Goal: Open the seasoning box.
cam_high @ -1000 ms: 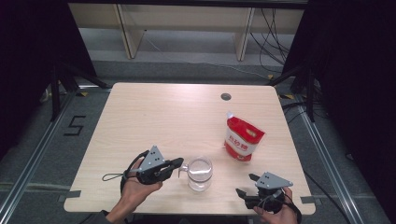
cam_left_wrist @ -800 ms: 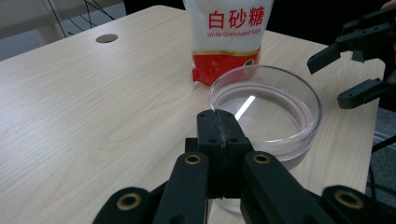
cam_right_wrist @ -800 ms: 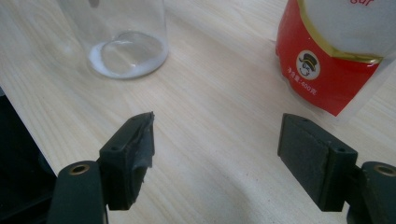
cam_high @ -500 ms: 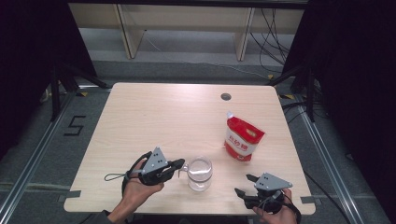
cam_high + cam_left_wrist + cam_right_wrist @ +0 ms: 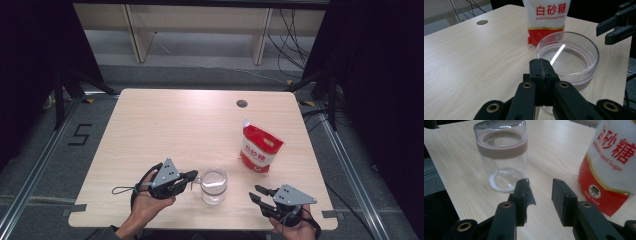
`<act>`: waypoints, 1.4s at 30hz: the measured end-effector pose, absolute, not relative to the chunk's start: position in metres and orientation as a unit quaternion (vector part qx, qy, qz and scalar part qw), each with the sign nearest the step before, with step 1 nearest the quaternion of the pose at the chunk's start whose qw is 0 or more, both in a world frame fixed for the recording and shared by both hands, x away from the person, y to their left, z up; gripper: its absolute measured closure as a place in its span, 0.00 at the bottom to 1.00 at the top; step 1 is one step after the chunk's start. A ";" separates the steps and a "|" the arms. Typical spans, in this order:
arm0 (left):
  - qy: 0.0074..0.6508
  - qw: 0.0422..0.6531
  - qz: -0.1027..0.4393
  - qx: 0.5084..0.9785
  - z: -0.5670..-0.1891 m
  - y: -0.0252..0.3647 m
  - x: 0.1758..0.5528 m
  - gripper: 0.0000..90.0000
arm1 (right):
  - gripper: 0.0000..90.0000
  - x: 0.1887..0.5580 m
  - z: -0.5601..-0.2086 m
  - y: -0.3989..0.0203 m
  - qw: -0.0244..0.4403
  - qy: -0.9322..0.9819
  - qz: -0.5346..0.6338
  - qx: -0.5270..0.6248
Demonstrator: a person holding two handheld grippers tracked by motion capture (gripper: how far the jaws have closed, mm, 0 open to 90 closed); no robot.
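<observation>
Glass jar (image 5: 213,186): stands upright near the front edge of the table (image 5: 165,130), between the two grippers; clear glass with a brownish band below the rim, seen from the right gripper view (image 5: 503,155). A thin white residue lies on its bottom; otherwise nothing in it.

Left gripper (image 5: 192,176): held level in the left hand (image 5: 145,205), pointing at the jar, tips just beside its rim. Jaws pressed together with nothing between them; contact with the glass cannot be told.

Right gripper (image 5: 256,194): held low in the right hand (image 5: 295,227) at the front edge, pointing toward the jar, near it but apart. Jaws part open, having just been closing, nothing between them.

Sugar bag (image 5: 260,148): red and white, upright, behind and to the right of the jar, apart from it.

Table: pale wood, with a round cable hole (image 5: 242,103) at the back. Grey floor, dark curtains at the sides, shelving behind.
</observation>
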State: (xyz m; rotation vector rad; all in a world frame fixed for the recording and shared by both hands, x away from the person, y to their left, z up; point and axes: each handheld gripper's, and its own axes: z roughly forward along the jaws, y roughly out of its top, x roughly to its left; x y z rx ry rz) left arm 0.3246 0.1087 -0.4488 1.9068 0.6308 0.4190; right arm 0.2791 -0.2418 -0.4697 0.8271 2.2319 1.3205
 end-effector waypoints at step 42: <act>0.269 0.532 0.169 0.785 -0.454 0.115 0.325 0.86 | 1.00 0.299 -0.446 -0.180 0.182 0.811 0.513 0.214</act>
